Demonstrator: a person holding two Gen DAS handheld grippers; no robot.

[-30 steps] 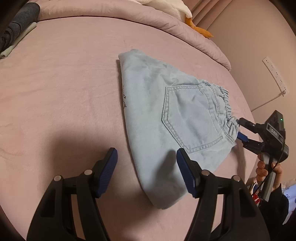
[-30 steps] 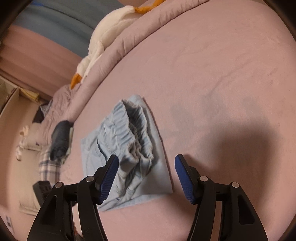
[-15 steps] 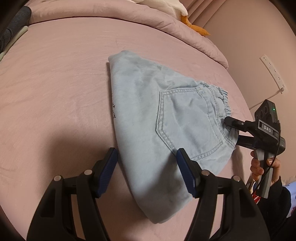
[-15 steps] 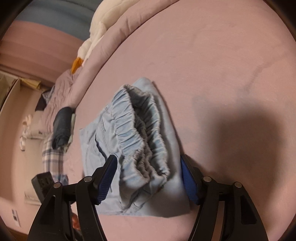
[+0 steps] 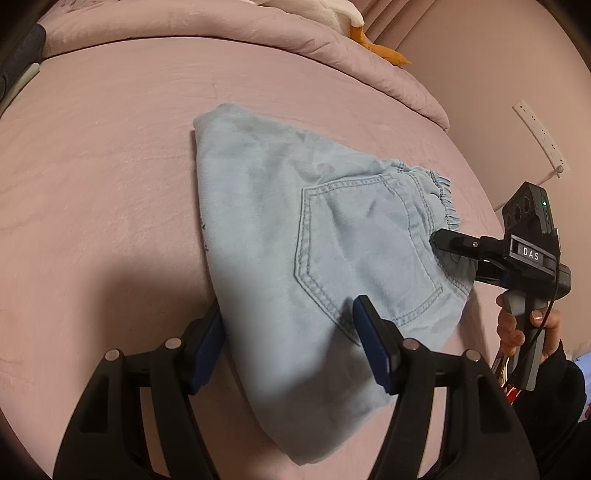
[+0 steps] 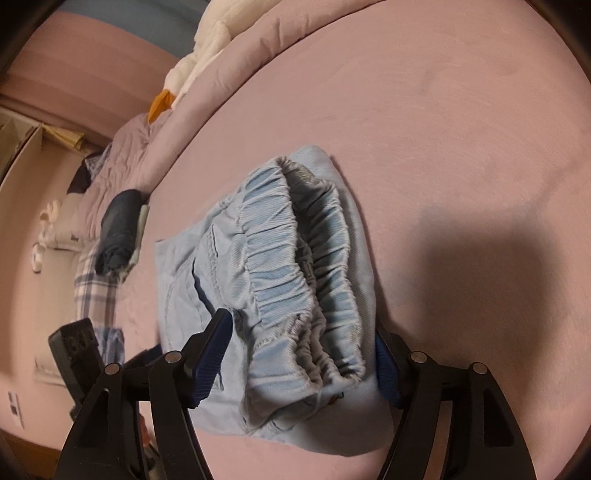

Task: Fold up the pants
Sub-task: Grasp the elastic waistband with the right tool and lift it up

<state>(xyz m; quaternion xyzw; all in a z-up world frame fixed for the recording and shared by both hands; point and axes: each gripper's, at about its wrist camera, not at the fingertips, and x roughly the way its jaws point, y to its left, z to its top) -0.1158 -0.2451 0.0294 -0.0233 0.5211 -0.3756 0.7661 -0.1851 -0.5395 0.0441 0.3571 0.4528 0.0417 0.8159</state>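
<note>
Light blue denim pants [image 5: 295, 236] lie folded on the pink bed, back pocket up, elastic waistband at the right. My left gripper [image 5: 288, 349] is open, its jaws astride the near folded edge of the pants. My right gripper [image 6: 303, 360] is open with the bunched waistband [image 6: 295, 280] between its jaws. In the left wrist view the right gripper [image 5: 458, 254] reaches in from the right at the waistband, one jaw on top of the cloth.
A rolled pink duvet [image 5: 258, 33] and a white plush toy with an orange beak [image 5: 369, 40] lie at the far edge. A dark rolled garment [image 6: 120, 229] and plaid cloth [image 6: 92, 291] lie far left. A wall power strip [image 5: 539, 136] is at the right.
Both grippers moved in on the pants: the left now straddles the near folded edge, the right has the waistband between its jaws. The pants have not moved on the bed.
</note>
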